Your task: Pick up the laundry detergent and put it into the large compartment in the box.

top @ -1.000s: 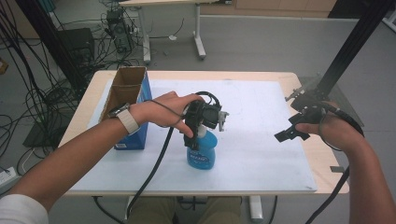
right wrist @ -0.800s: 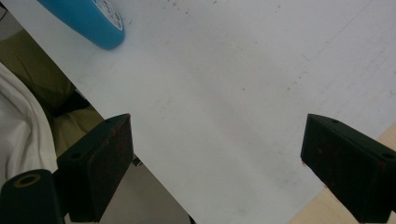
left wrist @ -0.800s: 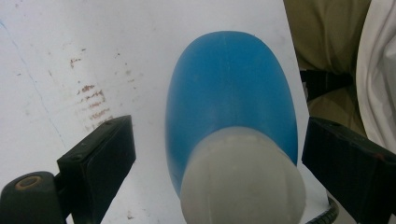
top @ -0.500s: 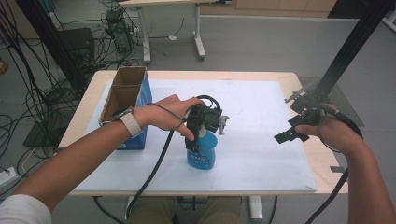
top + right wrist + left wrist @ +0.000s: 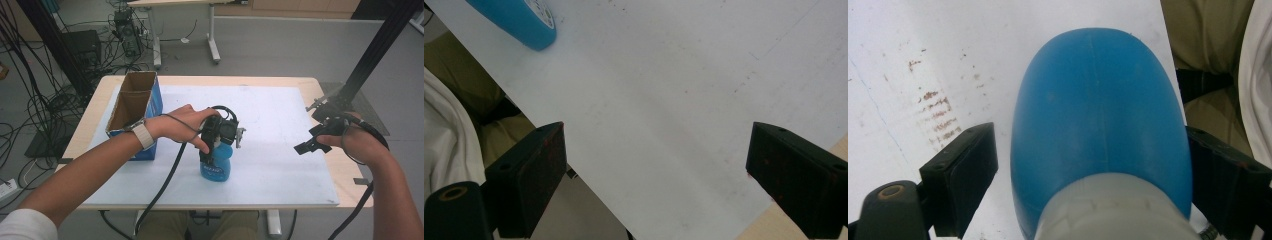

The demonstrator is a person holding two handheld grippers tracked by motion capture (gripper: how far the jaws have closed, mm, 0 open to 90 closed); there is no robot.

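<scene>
We see the blue bottle (image 5: 216, 167) standing upright on the white board (image 5: 280, 125), near its front edge, beside the cardboard box (image 5: 131, 112). Our left gripper (image 5: 212, 150) comes down over the bottle top with its jaws spread on both sides; the left jaw does not touch the bottle yet. Our right gripper (image 5: 312, 142) hangs wide open above the right edge of the board, well apart from the bottle.

I see a pale wooden tabletop (image 5: 95, 117) covered by a large white sheet (image 5: 280, 115) with faint brown scuffs. At its left edge stands an open blue cardboard box (image 5: 134, 112), tall, with brown inner walls. Beyond, on the grey floor (image 5: 280, 50), black cables (image 5: 45, 95) tangle beside a second table's white legs (image 5: 212, 35). A black slanted post (image 5: 380, 45) rises at right.
</scene>
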